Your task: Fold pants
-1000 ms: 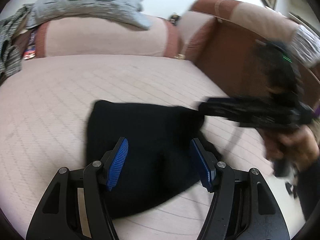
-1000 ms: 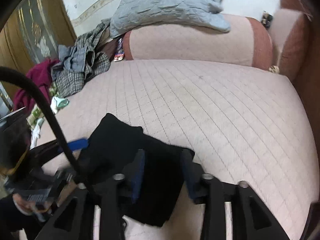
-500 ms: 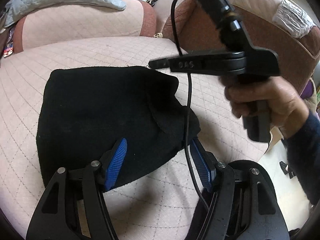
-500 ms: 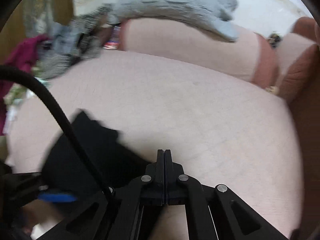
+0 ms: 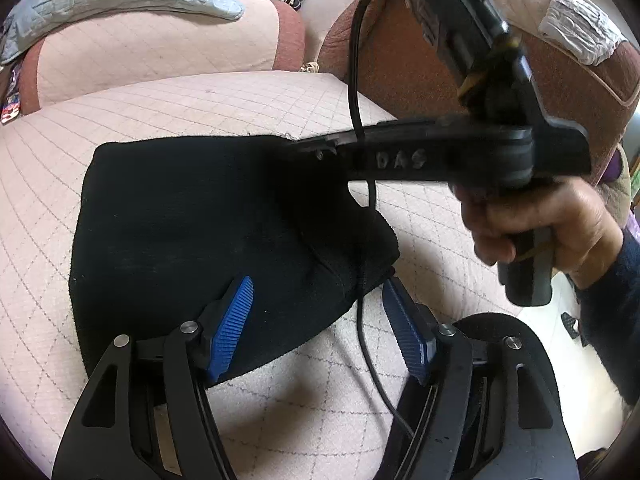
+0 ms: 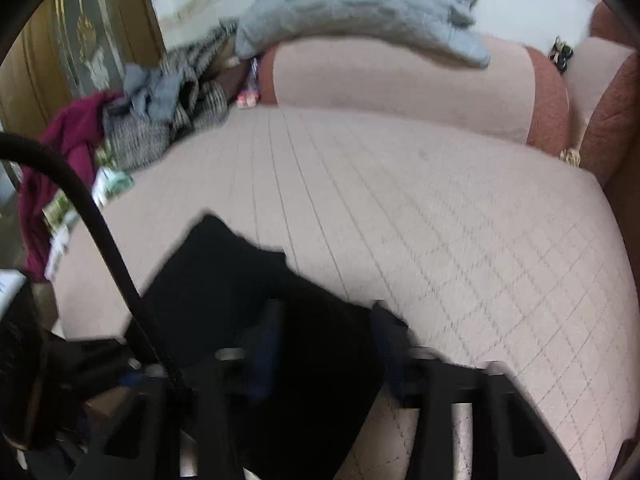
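Black pants (image 5: 192, 240) are lying as a compact folded bundle on a pink quilted sofa seat (image 5: 180, 108), directly ahead of and partly under the left tool (image 5: 320, 328), whose blue pads are standing wide apart and gripping nothing, one over the cloth's near edge and the other just off its near corner. The right tool (image 6: 324, 344), held in a person's hand (image 5: 536, 232), is reaching over the bundle's far side from the right; its jaws are opening, with black cloth showing between them in the blurred right wrist view, though no pad appears to be pressing on it. The folding is looking nearly complete: the garment is already reduced to a thick rectangle, with only one bulging corner nearest the left tool seeming to need flattening or tucking before the job is finished.
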